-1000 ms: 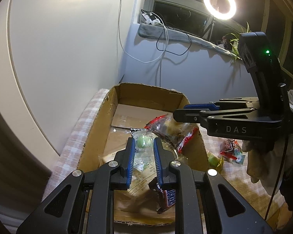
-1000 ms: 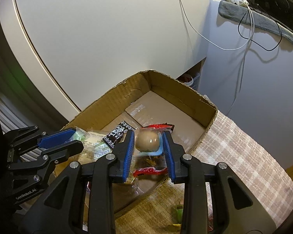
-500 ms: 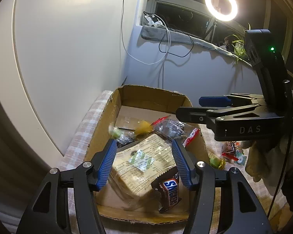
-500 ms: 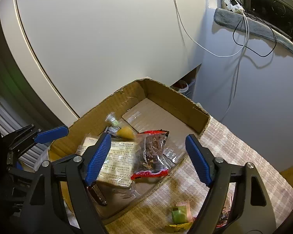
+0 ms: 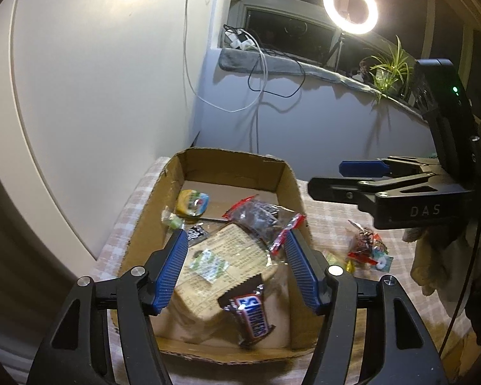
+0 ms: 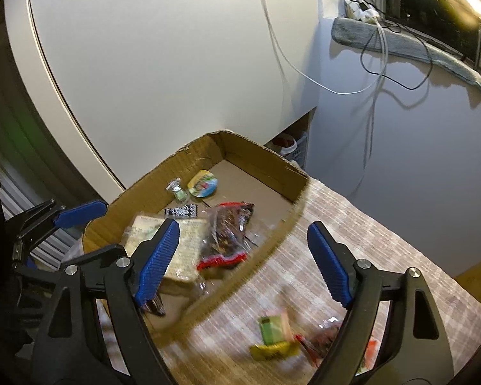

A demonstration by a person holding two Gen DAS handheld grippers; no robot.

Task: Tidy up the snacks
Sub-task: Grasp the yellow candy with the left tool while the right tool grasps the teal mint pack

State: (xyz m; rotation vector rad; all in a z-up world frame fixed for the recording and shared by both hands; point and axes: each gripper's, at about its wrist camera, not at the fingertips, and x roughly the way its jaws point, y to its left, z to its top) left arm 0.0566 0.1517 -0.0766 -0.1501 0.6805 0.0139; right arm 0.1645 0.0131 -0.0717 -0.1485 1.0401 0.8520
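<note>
An open cardboard box (image 5: 237, 163) (image 6: 266, 157) sits on a checked tablecloth. In it lie a flat printed pack (image 5: 221, 266) (image 6: 189, 240), a Snickers bar (image 5: 250, 314), a red-edged clear bag of dark snacks (image 5: 259, 215) (image 6: 227, 234), a yellow round jelly cup (image 5: 191, 202) (image 6: 203, 183), a small green candy (image 5: 173, 221) (image 6: 178, 192) and a black sachet (image 5: 197, 234) (image 6: 181, 210). My left gripper (image 5: 237, 269) is open and empty above the box's near end. My right gripper (image 6: 243, 266) is open and empty over the box's right wall; it also shows in the left wrist view (image 5: 362, 176).
Loose snacks lie on the cloth right of the box: a red bag (image 5: 365, 247) (image 6: 324, 337) and a green and yellow packet (image 6: 272, 333) (image 5: 336, 260). A white wall stands close on the left. Cables hang from a windowsill behind. A ring light (image 5: 349, 8) glows at the back.
Both grippers have opened and dropped their snacks into the box: the green candy from the left, the round jelly cup from the right. Both have lifted and pulled back.
</note>
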